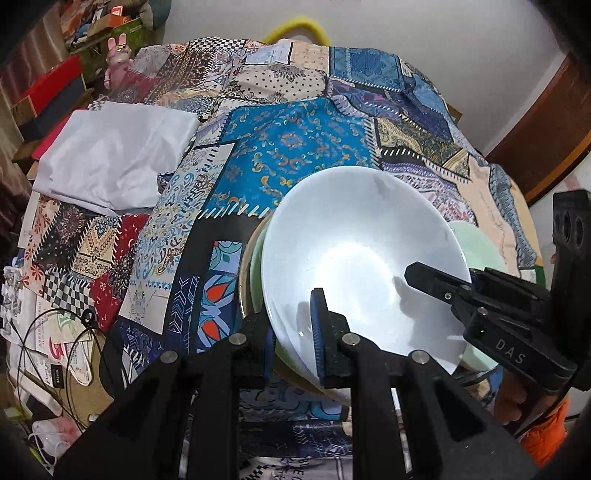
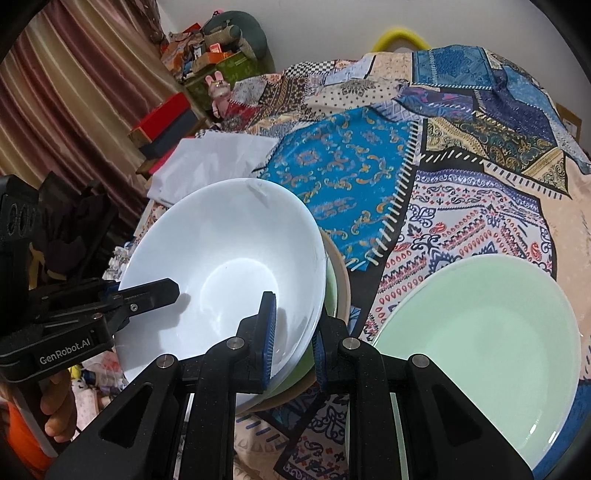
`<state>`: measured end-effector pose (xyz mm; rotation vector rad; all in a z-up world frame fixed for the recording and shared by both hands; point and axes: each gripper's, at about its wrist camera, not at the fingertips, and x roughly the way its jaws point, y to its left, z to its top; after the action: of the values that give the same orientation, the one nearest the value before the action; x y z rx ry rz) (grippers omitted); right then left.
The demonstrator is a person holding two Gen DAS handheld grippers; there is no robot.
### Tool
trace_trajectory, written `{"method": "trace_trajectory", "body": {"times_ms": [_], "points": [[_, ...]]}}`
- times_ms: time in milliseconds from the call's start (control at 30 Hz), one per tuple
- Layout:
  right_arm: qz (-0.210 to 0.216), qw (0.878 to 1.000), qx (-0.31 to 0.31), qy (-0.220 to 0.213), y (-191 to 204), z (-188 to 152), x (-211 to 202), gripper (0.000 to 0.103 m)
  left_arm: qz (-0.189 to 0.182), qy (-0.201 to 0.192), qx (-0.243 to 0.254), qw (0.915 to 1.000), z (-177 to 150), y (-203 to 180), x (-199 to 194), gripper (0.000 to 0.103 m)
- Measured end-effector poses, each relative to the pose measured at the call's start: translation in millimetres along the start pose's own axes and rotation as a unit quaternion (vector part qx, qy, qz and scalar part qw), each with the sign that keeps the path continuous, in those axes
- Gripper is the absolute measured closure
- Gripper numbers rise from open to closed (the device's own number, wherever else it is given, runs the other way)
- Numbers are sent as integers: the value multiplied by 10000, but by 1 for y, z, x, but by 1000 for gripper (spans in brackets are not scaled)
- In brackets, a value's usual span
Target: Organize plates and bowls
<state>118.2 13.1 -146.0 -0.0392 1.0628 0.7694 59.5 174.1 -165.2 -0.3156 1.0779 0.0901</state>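
Left tongs (image 1: 295, 332) are clamping the near rim of the white bowl (image 1: 354, 251), nested in a green bowl (image 1: 258, 273); folded white cloth (image 1: 110, 158) is lying beyond on the patchwork-covered desk (image 1: 295, 147). "DAS" is showing on the opposite tool.

Right tongs (image 2: 293, 339) are gripping the bowl's other rim, a green plate (image 2: 487, 339) sitting just beside; "GenRobot.AI" is showing.

Patchwork-covered table (image 1: 295, 155), white wall (image 1: 424, 26), striped curtain (image 2: 74, 92), cluttered boxes (image 2: 207, 55)
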Motion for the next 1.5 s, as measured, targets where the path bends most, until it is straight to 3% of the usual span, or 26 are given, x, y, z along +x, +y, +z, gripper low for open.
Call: {"method": "trace_trajectory", "body": {"times_ms": [467, 800, 1233, 1500], "points": [[-83, 9993, -314, 189, 3, 1, -1, 82, -22, 65, 2, 10000, -2, 4, 9, 86], [-154, 9991, -371, 136, -3, -2, -6, 80, 203, 48, 90, 9997, -1, -3, 9, 86], [-61, 9993, -364, -83, -9, -2, -19, 80, 461, -425, 200, 9978, 8, -5, -23, 86], [-86, 9994, -333, -18, -14, -5, -15, 79, 293, -85, -119, 9995, -3, 15, -6, 82]]}}
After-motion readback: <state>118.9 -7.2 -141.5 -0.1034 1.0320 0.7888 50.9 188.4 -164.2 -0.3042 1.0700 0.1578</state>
